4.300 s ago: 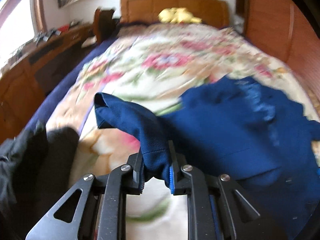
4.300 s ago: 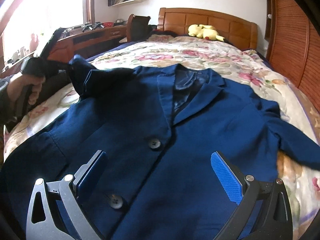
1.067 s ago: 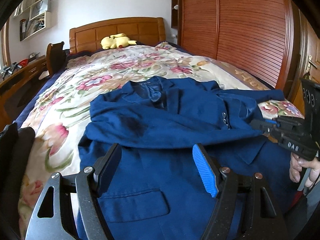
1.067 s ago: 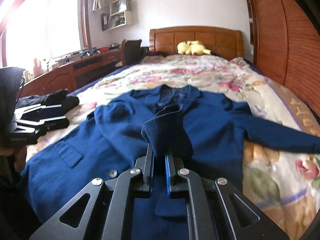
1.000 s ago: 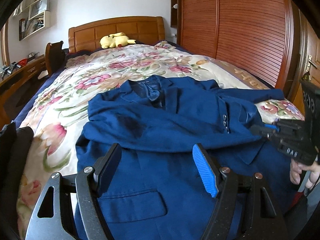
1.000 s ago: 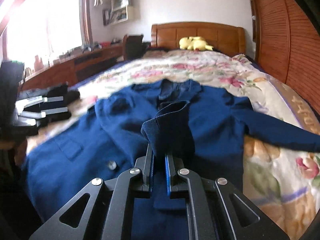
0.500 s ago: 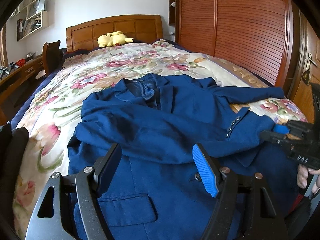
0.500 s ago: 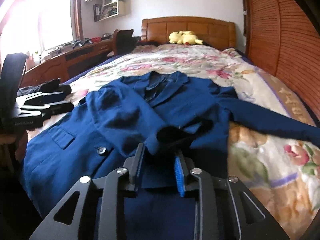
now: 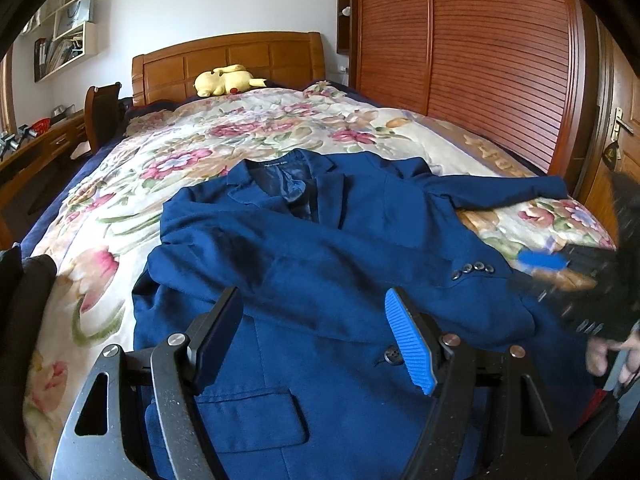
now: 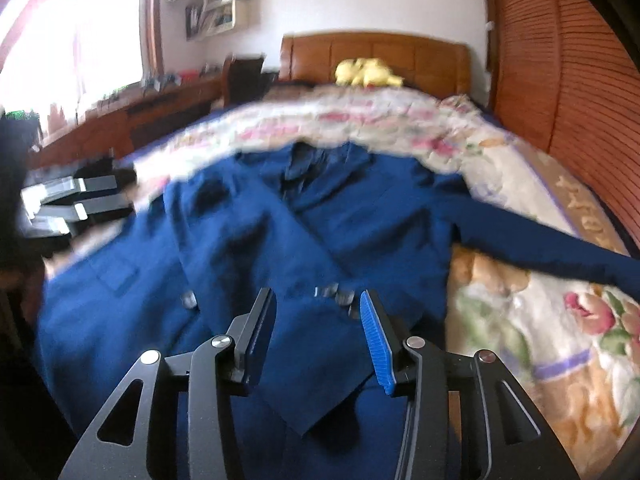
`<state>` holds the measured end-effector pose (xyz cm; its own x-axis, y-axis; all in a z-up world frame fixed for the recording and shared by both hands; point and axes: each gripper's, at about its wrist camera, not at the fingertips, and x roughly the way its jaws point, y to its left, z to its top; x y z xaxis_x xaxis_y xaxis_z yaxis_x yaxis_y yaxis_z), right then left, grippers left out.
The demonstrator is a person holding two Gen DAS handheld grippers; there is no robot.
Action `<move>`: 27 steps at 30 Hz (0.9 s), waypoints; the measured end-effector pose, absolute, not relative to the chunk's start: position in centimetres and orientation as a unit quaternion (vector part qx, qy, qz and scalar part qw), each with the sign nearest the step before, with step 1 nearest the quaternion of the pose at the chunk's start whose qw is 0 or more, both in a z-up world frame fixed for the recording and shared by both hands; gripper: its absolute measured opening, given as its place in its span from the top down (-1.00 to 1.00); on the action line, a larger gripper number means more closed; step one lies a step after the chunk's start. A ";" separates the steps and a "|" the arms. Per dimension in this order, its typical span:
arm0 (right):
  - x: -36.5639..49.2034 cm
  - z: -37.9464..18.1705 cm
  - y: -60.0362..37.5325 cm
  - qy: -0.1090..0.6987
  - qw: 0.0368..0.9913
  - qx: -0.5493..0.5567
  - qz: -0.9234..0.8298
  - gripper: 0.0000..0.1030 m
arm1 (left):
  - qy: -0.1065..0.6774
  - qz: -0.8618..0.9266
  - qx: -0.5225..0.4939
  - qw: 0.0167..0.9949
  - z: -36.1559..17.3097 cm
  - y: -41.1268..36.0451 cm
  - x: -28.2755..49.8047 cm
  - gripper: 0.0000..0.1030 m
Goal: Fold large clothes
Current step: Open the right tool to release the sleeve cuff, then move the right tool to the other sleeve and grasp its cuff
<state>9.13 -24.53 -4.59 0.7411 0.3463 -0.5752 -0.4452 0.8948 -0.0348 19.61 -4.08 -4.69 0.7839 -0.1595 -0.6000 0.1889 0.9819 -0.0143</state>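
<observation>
A navy blue blazer (image 9: 320, 248) lies face up on the floral bedspread (image 9: 120, 208). One sleeve is folded across its front, with the buttoned cuff (image 9: 472, 270) resting on the chest. The other sleeve (image 10: 540, 248) stretches out to the right. My left gripper (image 9: 312, 308) hovers open over the lower front, with nothing between its fingers. My right gripper (image 10: 316, 304) is opening, and the folded cuff (image 10: 332, 294) lies just beyond its tips, free of the pads. In the left wrist view the right gripper (image 9: 560, 268) shows blurred at the right edge.
A yellow plush toy (image 9: 228, 80) rests against the wooden headboard (image 9: 240, 60). A slatted wooden wardrobe (image 9: 480, 80) runs along the right. A desk (image 10: 120, 120) and a chair (image 9: 104, 112) stand to the left. Dark clothing (image 9: 24, 300) lies at the bed's left edge.
The right gripper has let go of the sleeve cuff, which now lies flat across the blazer's front, and its jaws have spread. The left gripper has stayed open and in place.
</observation>
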 end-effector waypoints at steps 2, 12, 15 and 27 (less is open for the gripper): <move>10.1 -6.6 -23.8 0.330 0.913 -0.105 0.217 0.12 | 0.312 -0.094 0.020 0.945 -4.5 -4.2 19.6 -0.45; 10.3 -7.6 -24.4 0.339 0.909 -0.098 0.220 0.12 | 0.296 -0.104 0.016 0.949 -3.2 -5.1 19.9 -0.45; 10.0 -6.0 -26.0 0.328 0.915 -0.087 0.217 0.12 | 0.293 -0.110 0.013 0.950 -3.0 -5.6 20.1 -0.45; 15.4 -0.2 -41.1 0.271 0.956 -0.109 0.022 -0.09 | 0.299 -0.124 0.010 0.946 -3.2 -6.7 21.1 -0.45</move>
<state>15.43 -41.06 -0.22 0.8522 -0.0174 -0.5230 -0.1004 0.9754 -0.1961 21.11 -6.73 -3.24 0.7901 -0.2290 -0.5686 0.2404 0.9690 -0.0562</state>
